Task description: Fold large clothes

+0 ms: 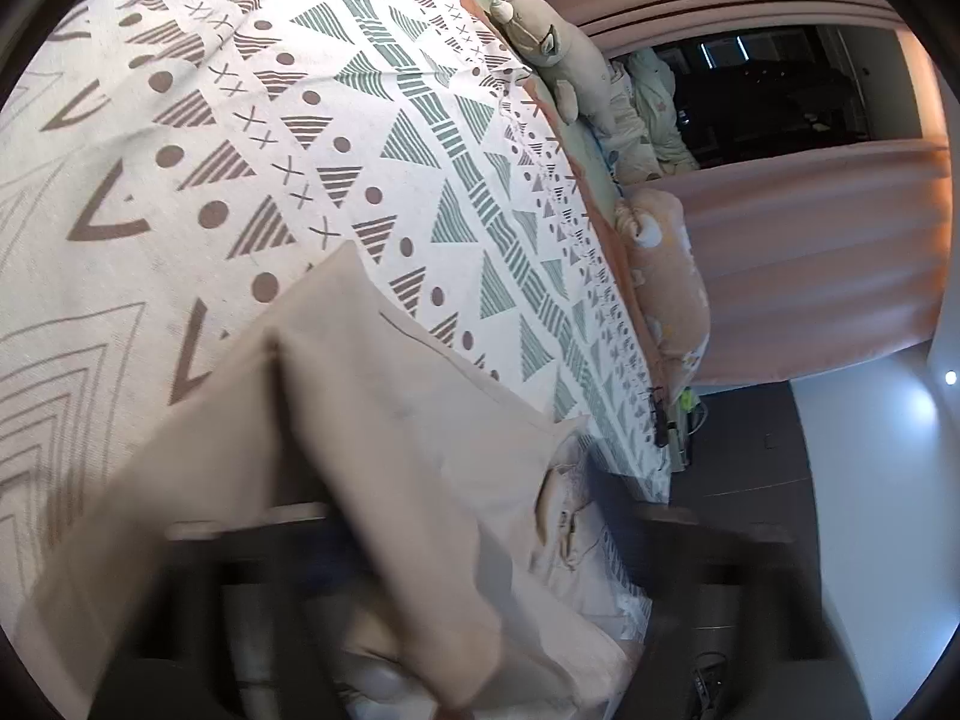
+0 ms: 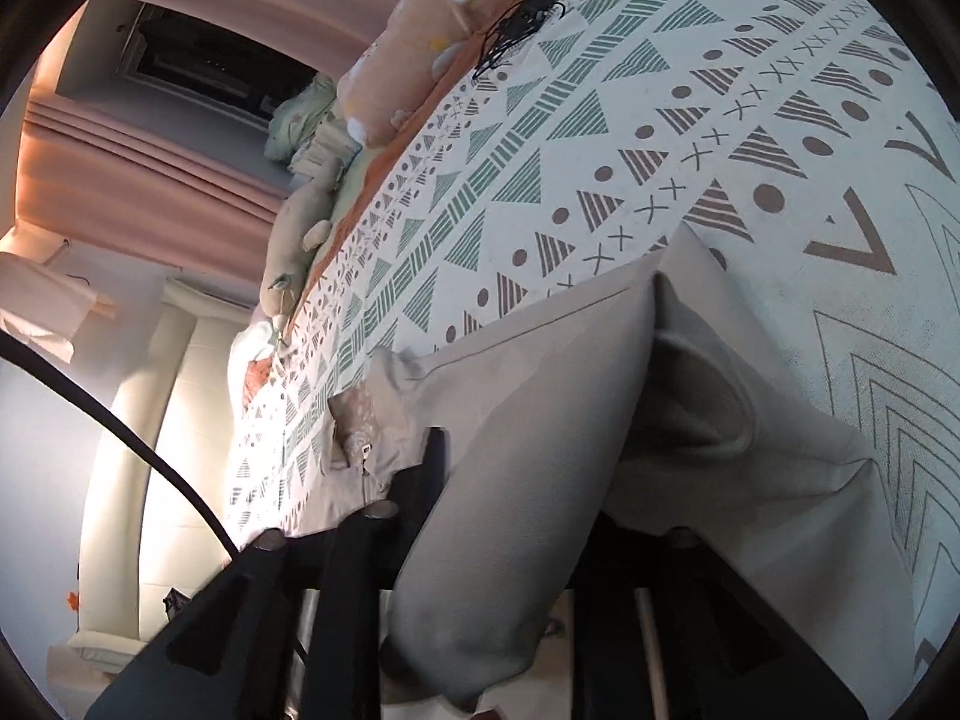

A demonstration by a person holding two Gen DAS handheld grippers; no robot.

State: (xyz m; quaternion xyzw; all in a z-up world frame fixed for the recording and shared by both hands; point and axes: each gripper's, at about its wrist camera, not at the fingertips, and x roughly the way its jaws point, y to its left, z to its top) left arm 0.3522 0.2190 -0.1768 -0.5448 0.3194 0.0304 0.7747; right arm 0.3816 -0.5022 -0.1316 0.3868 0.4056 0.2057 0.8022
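Left wrist view: beige trousers point(image 1: 384, 450) lie on the patterned bedspread point(image 1: 300, 120), draped over the blurred left gripper point(image 1: 420, 588); its grip cannot be told. Right wrist view: right gripper point(image 2: 528, 516) is clamped on the trousers point(image 2: 540, 420) above the bedspread point(image 2: 660, 90).

Your left gripper point(image 1: 420, 564) is motion-blurred in the left wrist view, and the beige woven cotton garment point(image 1: 384, 450) drapes over its centre, so you cannot tell how its jaws stand. The bottom edge cuts off the garment's lower part. In the right wrist view, the same garment point(image 2: 540, 450) covers the gap of your right gripper point(image 2: 522, 516); jaw closure cannot be determined. The black cabled device point(image 2: 528, 12) on the patterned bedspread point(image 2: 600, 150) is too small to identify.
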